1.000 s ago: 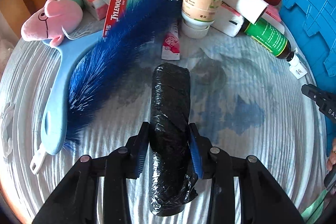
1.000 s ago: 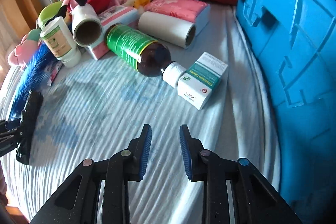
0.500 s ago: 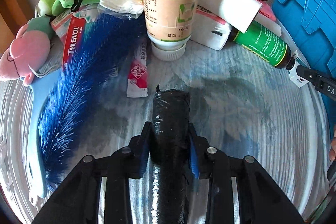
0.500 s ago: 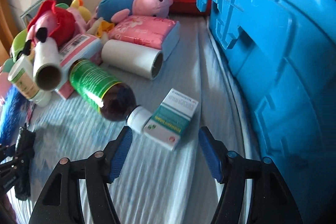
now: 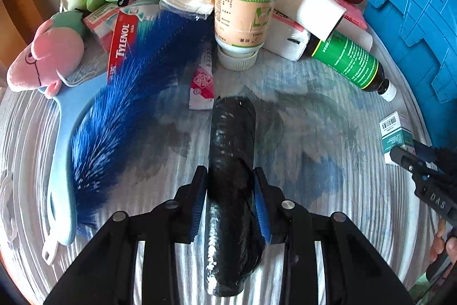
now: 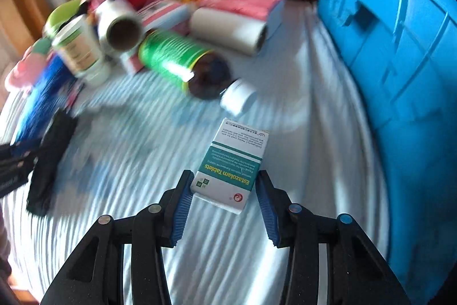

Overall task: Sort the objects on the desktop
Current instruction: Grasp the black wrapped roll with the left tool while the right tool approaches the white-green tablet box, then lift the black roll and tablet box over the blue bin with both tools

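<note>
My left gripper (image 5: 230,196) is shut on a black roll of bin bags (image 5: 231,162), held just above the striped cloth; the roll also shows at the left of the right wrist view (image 6: 51,159). My right gripper (image 6: 224,196) is closed on a white and teal tablet box (image 6: 232,165), which is tilted between the blue pads. The box and right gripper show at the right edge of the left wrist view (image 5: 395,133).
A clutter pile lies at the back: a blue feather duster (image 5: 125,93), an upside-down white bottle (image 5: 242,19), a green-label brown bottle (image 6: 182,65), paper rolls (image 6: 228,30), plush toys (image 5: 48,56) and a Tylenol box (image 5: 122,45). A blue crate (image 6: 385,47) stands on the right.
My right gripper moved forward, opened, and closed around the tablet box, lifting it away from the brown bottle. My left gripper pulled back slightly from the pile with the black roll.
</note>
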`<state>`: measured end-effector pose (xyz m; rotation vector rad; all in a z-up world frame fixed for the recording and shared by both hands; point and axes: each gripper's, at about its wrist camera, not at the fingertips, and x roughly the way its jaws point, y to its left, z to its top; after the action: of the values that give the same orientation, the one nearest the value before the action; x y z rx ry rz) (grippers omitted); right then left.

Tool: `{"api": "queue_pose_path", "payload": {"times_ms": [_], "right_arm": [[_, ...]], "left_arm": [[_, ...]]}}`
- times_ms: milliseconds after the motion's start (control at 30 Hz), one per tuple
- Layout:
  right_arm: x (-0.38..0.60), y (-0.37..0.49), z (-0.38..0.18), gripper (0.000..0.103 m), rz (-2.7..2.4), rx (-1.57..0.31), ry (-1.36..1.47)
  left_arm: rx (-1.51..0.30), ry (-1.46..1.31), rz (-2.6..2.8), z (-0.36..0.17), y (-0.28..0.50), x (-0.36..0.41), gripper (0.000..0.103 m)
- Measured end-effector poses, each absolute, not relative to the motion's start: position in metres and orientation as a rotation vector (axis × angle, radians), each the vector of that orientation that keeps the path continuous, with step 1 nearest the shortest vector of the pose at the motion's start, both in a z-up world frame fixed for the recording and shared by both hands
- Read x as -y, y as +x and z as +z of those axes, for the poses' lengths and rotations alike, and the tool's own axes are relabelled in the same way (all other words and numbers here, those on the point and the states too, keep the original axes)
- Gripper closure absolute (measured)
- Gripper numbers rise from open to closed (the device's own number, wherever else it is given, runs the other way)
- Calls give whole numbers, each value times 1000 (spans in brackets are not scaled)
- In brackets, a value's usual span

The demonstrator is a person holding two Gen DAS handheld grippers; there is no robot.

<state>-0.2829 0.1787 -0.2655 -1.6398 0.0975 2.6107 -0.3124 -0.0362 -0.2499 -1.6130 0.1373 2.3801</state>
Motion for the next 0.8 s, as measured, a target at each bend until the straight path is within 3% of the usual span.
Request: {"api": "queue_pose_path", "payload": {"times_ms": [200, 333, 533, 567, 600, 633, 800], "right_arm": [[-150, -268, -276, 61, 2646, -65, -1687], [-152, -267, -275, 38, 2633, -112, -1650], [-154, -266, -270, 36, 2595, -177, -1586], [-152, -266, -271, 48, 2584, -173, -1582], [-150, -267, -272, 60, 2581, -164, -1581], [-148, -267, -272, 65, 2578, -154, -1576], [-132, -247, -245, 67, 2654, -77, -1481]], "left_arm": [[-182, -1615, 2378, -278, -313, 66, 71], [-252, -1552, 2404, -276, -313, 61, 66], [-223, -1564, 2403, -273, -322, 65, 64], [-228, -1560, 2406, -271, -320, 66, 73], [-235, -1553, 2407, -270, -318, 66, 73], [-244, -1556, 2405, -268, -314, 67, 73], [-269, -1473, 2449, -242, -287, 73, 73]]}}
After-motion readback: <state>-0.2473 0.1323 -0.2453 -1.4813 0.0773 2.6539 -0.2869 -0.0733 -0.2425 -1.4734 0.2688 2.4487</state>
